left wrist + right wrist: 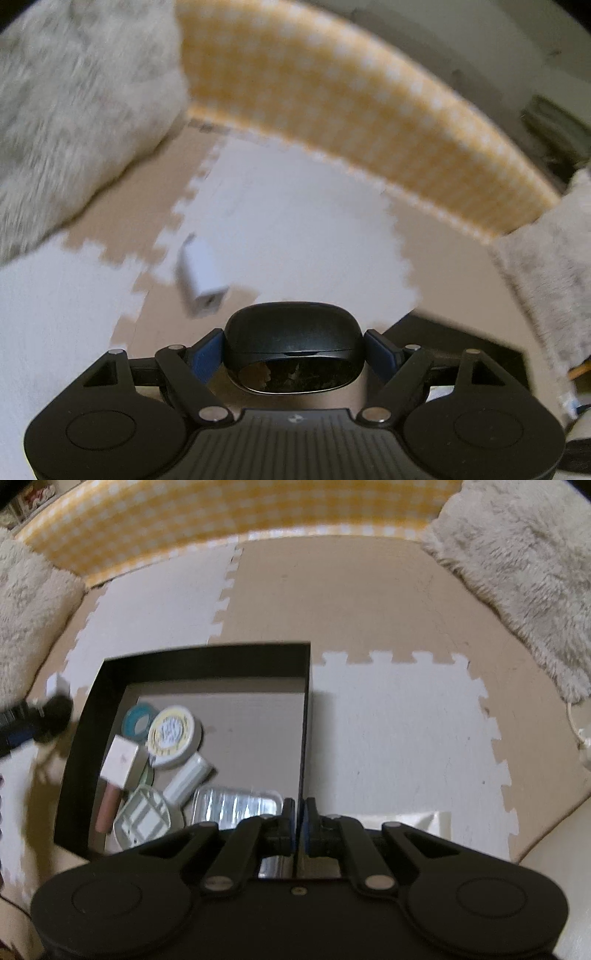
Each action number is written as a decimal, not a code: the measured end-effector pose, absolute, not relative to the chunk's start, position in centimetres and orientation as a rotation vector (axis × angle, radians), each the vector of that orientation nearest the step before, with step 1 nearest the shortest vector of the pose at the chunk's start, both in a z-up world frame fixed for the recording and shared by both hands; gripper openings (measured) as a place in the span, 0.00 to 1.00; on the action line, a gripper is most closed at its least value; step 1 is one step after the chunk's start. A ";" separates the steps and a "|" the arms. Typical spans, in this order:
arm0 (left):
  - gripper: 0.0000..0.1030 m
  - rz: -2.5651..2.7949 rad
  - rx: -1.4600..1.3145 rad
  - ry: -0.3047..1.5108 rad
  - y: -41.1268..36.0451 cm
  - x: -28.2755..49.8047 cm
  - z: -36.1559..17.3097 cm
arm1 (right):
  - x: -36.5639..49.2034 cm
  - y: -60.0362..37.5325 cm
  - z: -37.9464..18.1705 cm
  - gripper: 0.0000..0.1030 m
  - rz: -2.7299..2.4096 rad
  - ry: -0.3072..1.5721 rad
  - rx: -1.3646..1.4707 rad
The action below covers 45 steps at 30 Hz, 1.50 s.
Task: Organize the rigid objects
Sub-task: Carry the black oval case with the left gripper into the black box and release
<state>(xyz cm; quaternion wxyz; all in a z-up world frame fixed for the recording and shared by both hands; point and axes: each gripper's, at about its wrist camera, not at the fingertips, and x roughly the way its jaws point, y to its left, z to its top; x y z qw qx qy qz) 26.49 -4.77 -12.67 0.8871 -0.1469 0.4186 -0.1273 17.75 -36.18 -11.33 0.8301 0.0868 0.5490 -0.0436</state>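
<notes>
Floor: interlocking foam mat (369,602), tan and white tiles alternating, joined by toothed edges; the white tiles (402,738) show faint scuffs. Far side: a long yellow-and-white gingham panel (229,513) running along the mat's edge, curved by the lens. Flanks: shaggy cream-grey fleece cushions (517,568), one at either end of the gingham panel, resting on the mat. Light: dim, warm, indoor; soft shadows. Left view blurred.
</notes>
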 end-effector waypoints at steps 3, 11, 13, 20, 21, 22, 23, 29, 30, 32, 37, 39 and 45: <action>0.78 -0.331 -0.308 0.825 -6.3 26.0 -10.4 | 17.5 -36.3 -11.1 0.05 -0.094 1.156 0.202; 0.78 -0.538 -0.256 0.831 -14.2 23.5 -7.6 | 17.4 -36.7 -11.1 0.05 -0.093 1.146 0.230; 0.78 -0.569 -0.257 0.862 -16.4 23.2 -8.2 | 17.4 -37.4 -11.3 0.06 -0.092 1.145 0.281; 0.78 -0.618 -0.254 0.977 -22.2 23.1 -11.5 | 17.3 -37.1 -11.3 0.06 -0.092 1.140 0.265; 0.78 -0.621 -0.253 0.985 -22.7 23.3 -12.1 | 17.3 -37.2 -11.3 0.06 -0.092 1.139 0.274; 0.78 -0.620 -0.246 0.994 -23.1 23.7 -12.5 | 17.3 -37.3 -11.3 0.07 -0.095 1.137 0.280; 0.78 -0.618 -0.234 0.995 -23.5 24.0 -13.0 | 17.3 -37.4 -11.3 0.08 -0.097 1.136 0.286; 0.79 -0.606 -0.194 1.008 -24.2 25.4 -14.7 | 17.3 -37.4 -11.4 0.09 -0.102 1.136 0.287; 0.79 -0.603 -0.193 1.011 -24.4 25.6 -15.1 | 17.3 -37.4 -11.5 0.09 -0.099 1.138 0.293; 0.79 -0.596 -0.196 1.020 -24.7 25.8 -15.6 | 17.3 -37.6 -11.6 0.07 -0.089 1.146 0.308; 0.79 -0.551 -0.192 1.027 -25.3 26.1 -16.5 | 17.4 -37.4 -11.6 0.06 -0.090 1.150 0.292; 0.79 -0.536 -0.203 1.036 -25.4 26.1 -16.8 | 17.4 -37.4 -11.6 0.06 -0.090 1.149 0.288; 0.87 -0.518 -0.210 1.034 -25.2 26.1 -16.4 | 17.4 -37.5 -11.6 0.06 -0.088 1.149 0.293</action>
